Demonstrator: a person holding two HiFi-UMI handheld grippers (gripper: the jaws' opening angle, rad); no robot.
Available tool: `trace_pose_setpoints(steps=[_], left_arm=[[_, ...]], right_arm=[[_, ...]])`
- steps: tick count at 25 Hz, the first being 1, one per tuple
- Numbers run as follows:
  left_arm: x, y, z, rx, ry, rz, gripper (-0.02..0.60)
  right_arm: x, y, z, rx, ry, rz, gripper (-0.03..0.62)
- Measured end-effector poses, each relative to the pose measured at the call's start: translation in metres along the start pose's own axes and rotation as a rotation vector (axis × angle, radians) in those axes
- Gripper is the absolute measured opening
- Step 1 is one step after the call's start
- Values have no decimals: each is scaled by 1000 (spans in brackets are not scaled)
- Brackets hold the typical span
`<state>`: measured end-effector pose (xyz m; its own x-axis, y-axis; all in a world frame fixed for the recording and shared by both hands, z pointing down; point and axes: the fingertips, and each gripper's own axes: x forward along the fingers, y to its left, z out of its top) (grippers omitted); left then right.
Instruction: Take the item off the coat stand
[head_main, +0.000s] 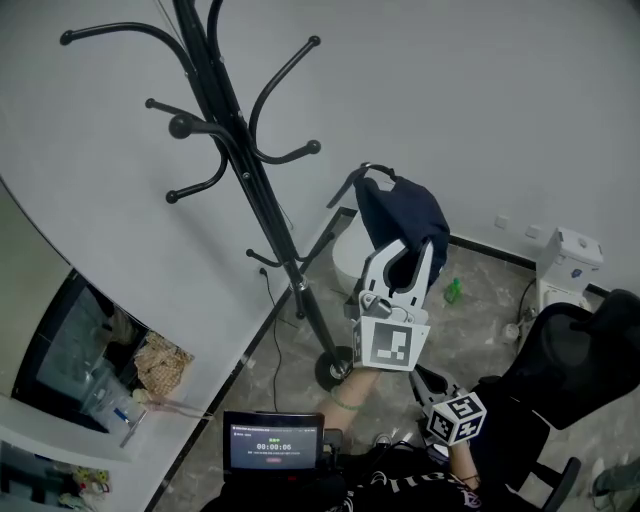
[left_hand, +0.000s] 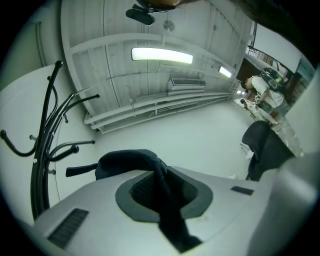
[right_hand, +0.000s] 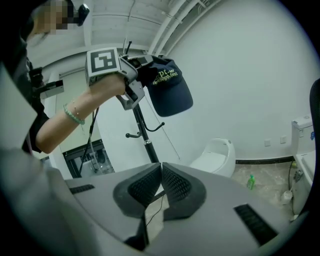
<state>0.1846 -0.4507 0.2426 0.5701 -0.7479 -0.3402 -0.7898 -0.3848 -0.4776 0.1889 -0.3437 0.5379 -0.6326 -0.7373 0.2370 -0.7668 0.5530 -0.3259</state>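
The black coat stand (head_main: 240, 160) rises at the left, its hooks bare. My left gripper (head_main: 405, 258) is right of the stand, apart from it, shut on a dark navy cap (head_main: 405, 212) that rests above its fingers. In the left gripper view the cap's dark cloth (left_hand: 131, 161) runs down between the pads of the left gripper (left_hand: 161, 176), with the stand (left_hand: 42, 150) off to the left. The right gripper view shows the cap (right_hand: 170, 92) held aloft by the left gripper (right_hand: 145, 75). My right gripper (right_hand: 161, 167) is shut with nothing in it, low near my body (head_main: 428, 382).
A white toilet (head_main: 348, 262) stands behind the cap, with a green bottle (head_main: 454, 291) on the floor next to it. A black office chair (head_main: 575, 350) is at the right, a white unit (head_main: 568, 262) behind it. A screen with a timer (head_main: 273, 441) sits below.
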Motion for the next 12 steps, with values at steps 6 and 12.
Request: trace_pose_setpoints(steps=[6, 12], left_arm=[[-54, -23, -60, -84, 145, -99, 41], [-134, -15, -112, -174, 255, -116, 42]], right_arm=[[3, 8, -5, 6, -2, -26, 18], [13, 40, -17, 6, 5, -38, 18]])
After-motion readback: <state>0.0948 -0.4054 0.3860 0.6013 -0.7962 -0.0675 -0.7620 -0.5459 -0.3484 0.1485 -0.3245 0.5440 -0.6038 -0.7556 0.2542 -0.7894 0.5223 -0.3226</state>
